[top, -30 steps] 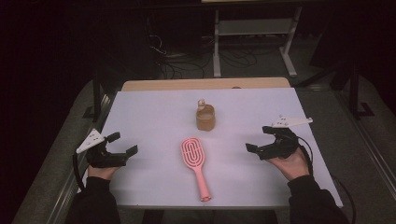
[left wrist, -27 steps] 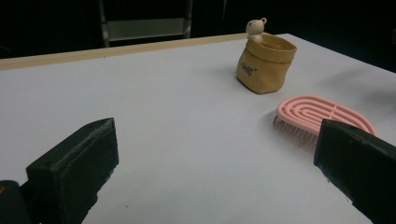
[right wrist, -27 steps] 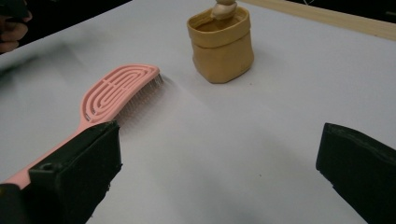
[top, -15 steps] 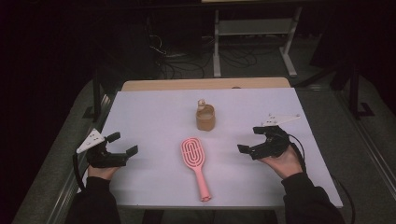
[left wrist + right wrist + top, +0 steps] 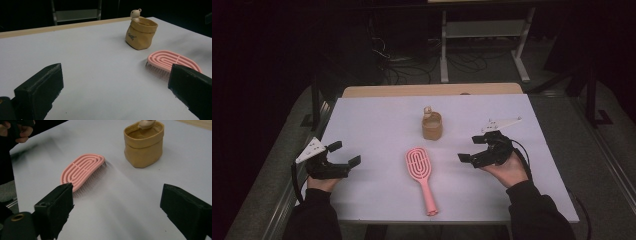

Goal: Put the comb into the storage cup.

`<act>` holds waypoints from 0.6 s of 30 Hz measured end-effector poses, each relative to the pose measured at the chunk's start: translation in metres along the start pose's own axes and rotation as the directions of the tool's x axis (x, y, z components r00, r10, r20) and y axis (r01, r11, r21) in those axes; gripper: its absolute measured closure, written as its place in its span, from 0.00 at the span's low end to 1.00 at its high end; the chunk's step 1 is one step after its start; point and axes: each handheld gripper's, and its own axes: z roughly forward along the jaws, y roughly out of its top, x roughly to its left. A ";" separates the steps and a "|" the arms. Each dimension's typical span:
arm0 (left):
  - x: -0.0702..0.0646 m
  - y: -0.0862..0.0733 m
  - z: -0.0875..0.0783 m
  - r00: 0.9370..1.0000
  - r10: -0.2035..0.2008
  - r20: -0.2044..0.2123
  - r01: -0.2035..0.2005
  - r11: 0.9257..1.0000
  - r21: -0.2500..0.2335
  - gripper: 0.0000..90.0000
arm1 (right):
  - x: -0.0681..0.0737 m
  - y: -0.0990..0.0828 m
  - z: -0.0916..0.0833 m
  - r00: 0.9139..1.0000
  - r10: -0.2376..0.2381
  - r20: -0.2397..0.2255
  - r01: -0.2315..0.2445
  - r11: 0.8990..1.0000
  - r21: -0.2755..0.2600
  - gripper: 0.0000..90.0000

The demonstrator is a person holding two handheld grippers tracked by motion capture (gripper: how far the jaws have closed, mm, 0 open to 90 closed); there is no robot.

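Note:
A pink hairbrush (image 5: 418, 165) lies bristles down on the white table top, its handle toward the front edge. Behind it stands a tan pouch (image 5: 432, 126) with a small bear figure at its rim. My right gripper (image 5: 469, 149) hovers to the right of the brush head and points at it. It is open; its jaws have just been closing a little with nothing between them. My left gripper (image 5: 344, 153) rests open at the left, apart from the brush. The brush (image 5: 82, 170) and pouch (image 5: 143, 145) lie ahead of the right gripper (image 5: 117, 205).
A white sheet (image 5: 377, 120) covers the table, with a wooden strip (image 5: 432, 90) along the back edge. Beyond it are a dark floor with cables (image 5: 404, 67) and a metal rack (image 5: 484, 30). The left gripper view shows the brush (image 5: 172, 60) and pouch (image 5: 141, 33) ahead.
My right gripper has moved left across the table toward the brush head. The left gripper, brush and pouch have stayed put.

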 end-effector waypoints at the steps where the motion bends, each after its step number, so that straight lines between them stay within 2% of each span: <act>1: 0.000 0.000 0.000 1.000 0.001 0.000 -0.001 1.000 0.001 0.00 | 0.001 0.001 0.001 1.000 -0.001 -0.004 0.001 1.000 0.002 0.14; 7: 0.000 0.000 0.000 1.000 0.001 0.000 -0.001 1.000 0.002 0.00 | 0.006 0.009 0.006 0.999 -0.015 -0.036 0.016 1.000 0.022 0.20; 13: 0.000 0.000 0.000 1.000 0.002 0.002 -0.002 1.000 0.002 0.00 | 0.013 0.012 0.011 0.996 -0.025 -0.083 0.028 0.999 0.036 0.34; 18: 0.000 0.000 0.000 1.000 0.002 0.001 -0.002 1.000 0.002 0.00 | 0.019 0.017 0.016 0.994 -0.037 -0.101 0.043 0.998 0.051 0.45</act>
